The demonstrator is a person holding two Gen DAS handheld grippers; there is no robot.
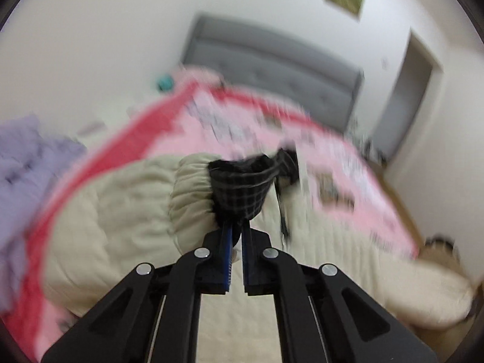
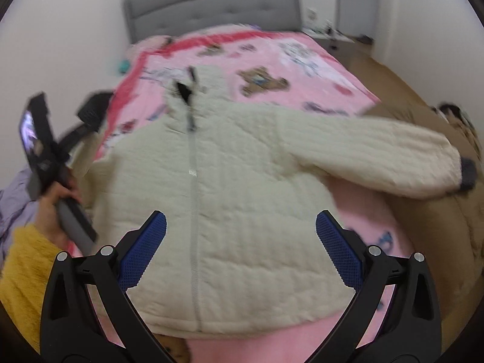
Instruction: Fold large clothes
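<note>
A cream quilted jacket (image 2: pixel 242 187) lies front-up on the pink bed cover (image 2: pixel 317 69), zipper closed, its right sleeve (image 2: pixel 378 154) stretched out to the bed's right edge. My right gripper (image 2: pixel 241 242) is open and empty, hovering above the jacket's lower hem. My left gripper (image 1: pixel 237 227) is shut on the dark plaid-lined cuff (image 1: pixel 242 187) of the jacket's left sleeve (image 1: pixel 190 187) and holds it lifted over the jacket body (image 1: pixel 121 211). The left gripper also shows in the right wrist view (image 2: pixel 90 112) at the left, held by a hand in a yellow sleeve.
A grey padded headboard (image 2: pixel 211 12) stands at the far end of the bed. Purple cloth (image 1: pixel 27 175) lies at the left. A tan garment (image 2: pixel 429 227) hangs at the bed's right edge. A doorway (image 1: pixel 405 96) and wood floor are to the right.
</note>
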